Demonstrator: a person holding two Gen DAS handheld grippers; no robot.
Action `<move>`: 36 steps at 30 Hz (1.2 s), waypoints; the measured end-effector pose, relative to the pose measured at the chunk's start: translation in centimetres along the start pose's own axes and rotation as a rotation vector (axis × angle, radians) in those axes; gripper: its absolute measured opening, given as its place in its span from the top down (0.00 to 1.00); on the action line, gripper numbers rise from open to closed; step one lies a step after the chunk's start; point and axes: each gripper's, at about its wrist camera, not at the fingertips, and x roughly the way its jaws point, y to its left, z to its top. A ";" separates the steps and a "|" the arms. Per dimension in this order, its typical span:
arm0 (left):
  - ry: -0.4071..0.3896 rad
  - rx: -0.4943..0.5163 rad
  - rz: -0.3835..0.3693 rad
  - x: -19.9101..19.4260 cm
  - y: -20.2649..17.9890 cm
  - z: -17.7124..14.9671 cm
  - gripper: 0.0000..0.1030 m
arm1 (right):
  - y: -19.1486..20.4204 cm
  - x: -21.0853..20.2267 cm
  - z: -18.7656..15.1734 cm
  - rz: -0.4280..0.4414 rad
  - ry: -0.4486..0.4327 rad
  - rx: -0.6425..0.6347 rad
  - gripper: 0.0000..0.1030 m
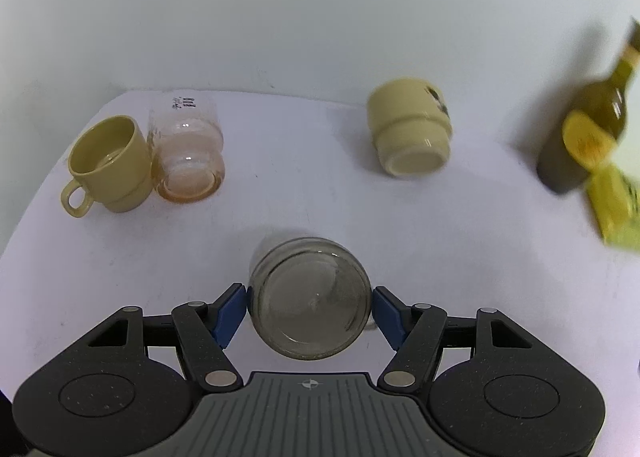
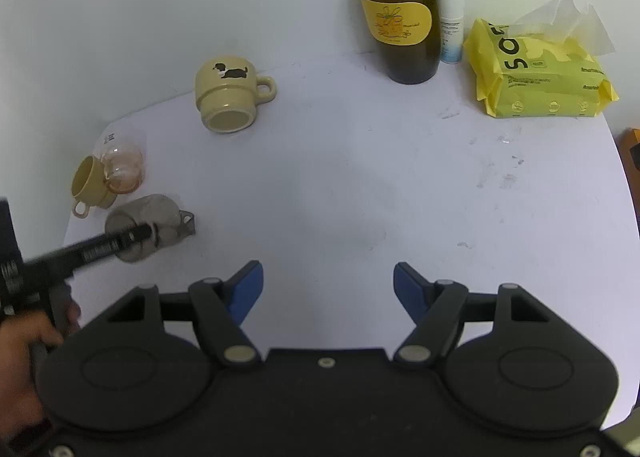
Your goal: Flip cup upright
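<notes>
A grey smoked-glass cup (image 1: 310, 297) stands upside down on the white table, base up, between the blue pads of my left gripper (image 1: 309, 311). The pads sit against or very near its sides; the left pad (image 1: 230, 313) touches it, and a thin gap may remain at the right. In the right wrist view the same cup (image 2: 146, 225) shows at far left with the left gripper's finger across it. A cream mug with a dog picture (image 1: 410, 127) (image 2: 228, 95) is upside down farther back. My right gripper (image 2: 328, 289) is open and empty above the table's middle.
A yellow mug (image 1: 106, 163) (image 2: 90, 183) stands upright at the left, touching an upside-down clear glass (image 1: 186, 149) (image 2: 122, 167). A brown bottle (image 2: 404, 9), a white tube (image 2: 451, 17) and a yellow wipes pack (image 2: 540, 69) stand at the back right. The table (image 2: 360, 177) ends at the right.
</notes>
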 end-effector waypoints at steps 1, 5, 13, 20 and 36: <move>0.002 -0.011 -0.007 0.2 0.2 0.5 0.40 | -0.1 0.0 0.0 -0.002 -0.001 0.003 0.32; 0.022 -0.050 -0.011 1.4 1.0 1.5 0.40 | -0.5 -0.1 0.2 -0.008 -0.006 0.015 0.32; 0.017 -0.157 -0.001 1.9 2.7 1.6 0.40 | -0.4 0.2 0.3 -0.028 -0.010 0.044 0.32; -0.009 -0.256 0.038 2.7 2.3 2.4 0.38 | 0.5 0.6 0.3 -0.028 -0.003 0.024 0.32; 0.015 -0.214 -0.004 -3.7 3.4 -0.9 0.17 | 5.0 1.0 0.8 -0.001 0.018 -0.058 0.25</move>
